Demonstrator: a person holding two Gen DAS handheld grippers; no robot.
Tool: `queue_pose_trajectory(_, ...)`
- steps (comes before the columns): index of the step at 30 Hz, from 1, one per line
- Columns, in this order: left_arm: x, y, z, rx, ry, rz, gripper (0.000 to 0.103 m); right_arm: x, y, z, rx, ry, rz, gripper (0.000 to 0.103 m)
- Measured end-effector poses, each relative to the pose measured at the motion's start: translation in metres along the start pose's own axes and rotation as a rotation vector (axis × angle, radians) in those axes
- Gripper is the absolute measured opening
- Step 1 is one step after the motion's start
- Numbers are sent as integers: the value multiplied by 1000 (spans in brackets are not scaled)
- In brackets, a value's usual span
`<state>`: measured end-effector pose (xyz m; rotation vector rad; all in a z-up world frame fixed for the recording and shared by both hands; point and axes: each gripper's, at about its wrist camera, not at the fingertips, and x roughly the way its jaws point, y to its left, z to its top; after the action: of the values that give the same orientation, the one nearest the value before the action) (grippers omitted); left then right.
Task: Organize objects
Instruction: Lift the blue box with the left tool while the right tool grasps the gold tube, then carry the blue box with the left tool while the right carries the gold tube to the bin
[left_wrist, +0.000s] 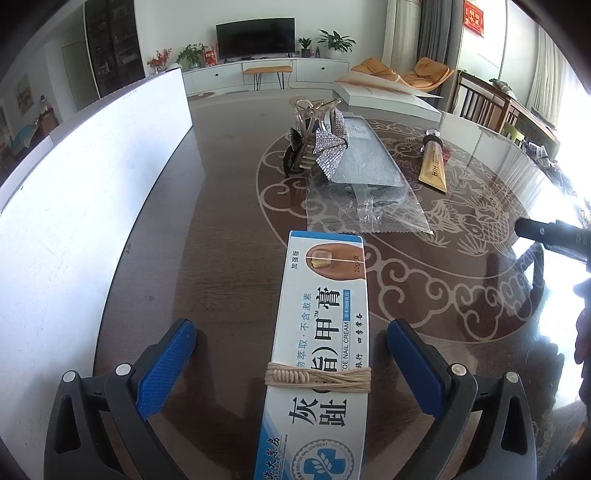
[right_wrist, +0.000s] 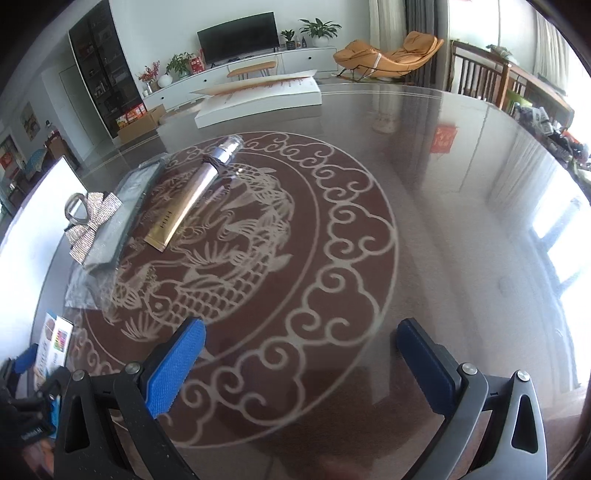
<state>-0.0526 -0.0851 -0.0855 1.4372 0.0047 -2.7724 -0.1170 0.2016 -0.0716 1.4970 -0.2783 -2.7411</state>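
Note:
A white and blue nail cream box (left_wrist: 321, 350) with a cord wound round it lies on the table between the wide-apart blue pads of my left gripper (left_wrist: 291, 350), which is open and does not touch it. Beyond it lie a clear plastic bag with a grey packet (left_wrist: 365, 177), a rhinestone bow hair clip (left_wrist: 321, 144) and a gold tube (left_wrist: 433, 162). My right gripper (right_wrist: 301, 354) is open and empty over the patterned table. The tube (right_wrist: 192, 199), the bow clip (right_wrist: 88, 221) and the box end (right_wrist: 55, 339) show at its left.
A white board (left_wrist: 85, 192) stands along the table's left side. A flat white box (right_wrist: 258, 98) lies at the far edge of the glass table (right_wrist: 443, 221). The right gripper's dark body (left_wrist: 554, 236) shows at the right of the left wrist view.

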Motion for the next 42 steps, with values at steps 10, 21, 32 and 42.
queue_pose_trajectory(10, 0, 0, 0, 0, 0, 0, 103, 79, 91, 116, -6, 116, -28, 58)
queue_pose_trajectory(21, -1, 0, -1, -1, -1, 0, 103, 15, 75, 1, -269, 47, -18, 28)
queue_pose_trajectory(32, -7, -4, -4, 115, 113, -67, 103, -44, 50, -84, -298, 61, 31, 42)
queue_pose_trajectory(42, -78, 7, -29, -62, -112, -153, 43, -72, 44, -99, -192, 117, 104, 26)
